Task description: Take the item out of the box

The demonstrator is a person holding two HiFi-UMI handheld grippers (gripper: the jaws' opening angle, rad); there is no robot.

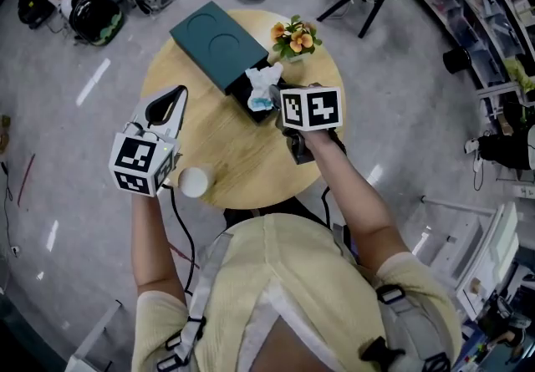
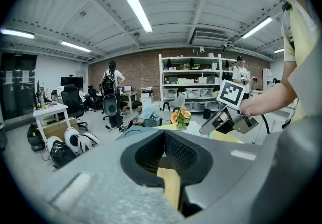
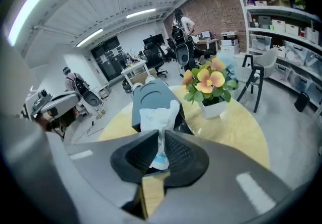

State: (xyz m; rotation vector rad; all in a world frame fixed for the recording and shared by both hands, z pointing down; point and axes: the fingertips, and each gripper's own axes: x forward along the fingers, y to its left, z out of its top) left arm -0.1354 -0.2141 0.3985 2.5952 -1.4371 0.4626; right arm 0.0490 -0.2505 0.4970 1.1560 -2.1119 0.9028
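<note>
Protruding from teal box (image 1: 219,43): white pouch (image 3: 157,115) in right tool's (image 3: 160,136) grip.

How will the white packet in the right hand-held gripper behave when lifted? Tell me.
Probably floppy: the white packet looks crumpled and creases where the right hand-held gripper pinches it. Likely light: its top stands up above the box. Its plastic-looking wrap may be slippery.

Yel. tee (image 1: 284,278) w/ grey straps (image 1: 206,274).

Head view steeply down over the round table (image 1: 226,145), both gripper views low above it, facing shared flowers (image 2: 180,116).
</note>
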